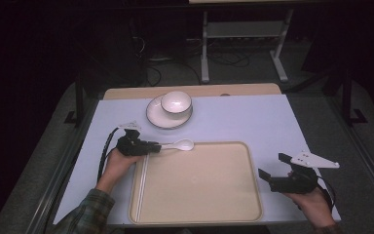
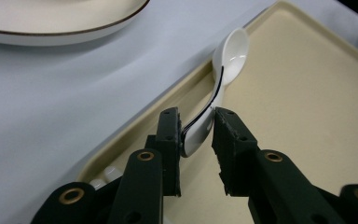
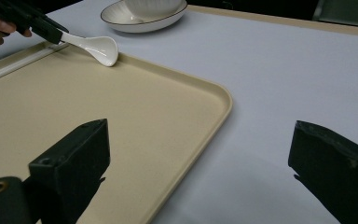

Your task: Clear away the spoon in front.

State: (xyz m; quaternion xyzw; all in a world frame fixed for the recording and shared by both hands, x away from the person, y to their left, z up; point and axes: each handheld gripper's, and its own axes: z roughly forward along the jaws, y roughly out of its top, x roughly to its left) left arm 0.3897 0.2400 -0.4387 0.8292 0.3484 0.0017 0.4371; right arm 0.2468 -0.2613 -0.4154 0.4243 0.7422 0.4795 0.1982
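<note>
I hold a hand-held gripper in each hand over a desk covered in pale lilac-white. My left hand-held gripper (image 1: 152, 146) reaches in from the left edge of the desk, near the far left corner of a beige tray (image 1: 199, 204) that lies by the near edge. Between its jaws is the handle of a white ceramic spoon (image 2: 216, 91) with a thin dark line down its side. The left jaw touches the handle; a sliver of gap shows at the right jaw, so the jaws look loosened around the handle, not pinching it. The spoon's bowl (image 1: 186, 144) rests on the tray's far rim, tipped slightly, which suggests I am laying the spoon down there so that the rim carries its weight.

My right hand-held gripper (image 1: 271, 172) hovers past the tray's right side, near the right edge of the desk, jaws spread wide with nothing between them; it seems to be waiting out of the way.

Toward the far edge of the desk sits a white plate (image 1: 156, 117) with a dark rim line. A small white bowl (image 1: 176, 103) stands on it, and nothing is in the bowl. The tray's flat bed is bare.
</note>
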